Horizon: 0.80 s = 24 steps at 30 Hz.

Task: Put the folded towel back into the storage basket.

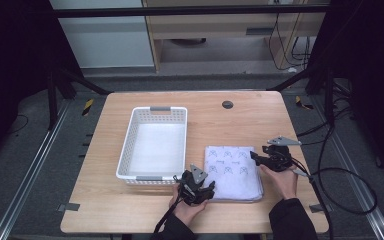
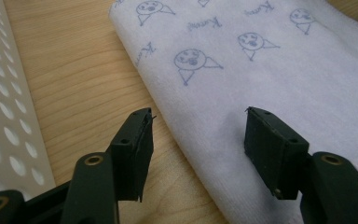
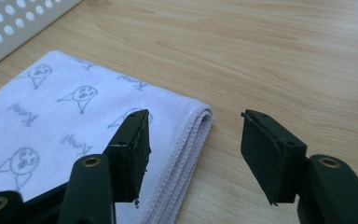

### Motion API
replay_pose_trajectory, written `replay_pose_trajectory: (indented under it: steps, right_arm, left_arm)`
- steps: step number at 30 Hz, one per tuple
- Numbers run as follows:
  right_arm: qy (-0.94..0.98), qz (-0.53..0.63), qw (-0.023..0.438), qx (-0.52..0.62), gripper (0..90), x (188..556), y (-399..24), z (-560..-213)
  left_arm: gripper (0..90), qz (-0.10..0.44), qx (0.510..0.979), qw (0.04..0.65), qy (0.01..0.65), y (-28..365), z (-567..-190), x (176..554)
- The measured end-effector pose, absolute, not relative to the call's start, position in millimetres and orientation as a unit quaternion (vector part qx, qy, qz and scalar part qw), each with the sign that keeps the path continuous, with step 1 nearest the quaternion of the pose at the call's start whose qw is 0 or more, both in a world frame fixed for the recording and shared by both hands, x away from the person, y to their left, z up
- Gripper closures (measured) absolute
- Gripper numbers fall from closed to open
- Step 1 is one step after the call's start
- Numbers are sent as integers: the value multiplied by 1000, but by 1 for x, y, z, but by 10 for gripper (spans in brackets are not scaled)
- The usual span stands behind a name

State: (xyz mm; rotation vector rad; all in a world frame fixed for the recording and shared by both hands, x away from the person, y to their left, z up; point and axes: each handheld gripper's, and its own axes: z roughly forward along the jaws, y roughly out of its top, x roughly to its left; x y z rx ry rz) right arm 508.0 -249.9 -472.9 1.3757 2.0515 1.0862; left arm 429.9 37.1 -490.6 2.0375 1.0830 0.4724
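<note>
Reaching for folded towel point(image 1: 232, 172) with both claws wide apart, left claw point(image 2: 198, 135), right claw point(image 3: 193, 135). Next, pinch edges, maybe for basket point(image 1: 130, 150).

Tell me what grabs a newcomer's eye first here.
The folded white towel with blue cartoon prints, at the table's near middle. A tool straddles each side edge with jaws open: left tool, right tool. Left of the towel sits an empty white perforated basket.

Two hand-held black two-jaw grippers: the left gripper point(image 1: 206, 192) at lower centre, the right gripper point(image 1: 254, 155) at centre right. Each has a grey triangular top plate, flat rectangular black pads point(image 2: 142, 140), brass-coloured rivets and a trailing black cable. Dark sleeves point(image 1: 290, 220) cover both forearms at the bottom edge.
</note>
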Motion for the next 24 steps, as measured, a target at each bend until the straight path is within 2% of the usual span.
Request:
replay_pose_trajectory:
  steps: [15,24]
  right_arm:
    - [759,371,207,494,422,514,-241,-489]
    - [761,362,192,503,434,516,-238,-494]
  left_arm:
    - [390,186,804,371,426,33,-496,431]
    - [429,174,806,372,428,33,-497,432]
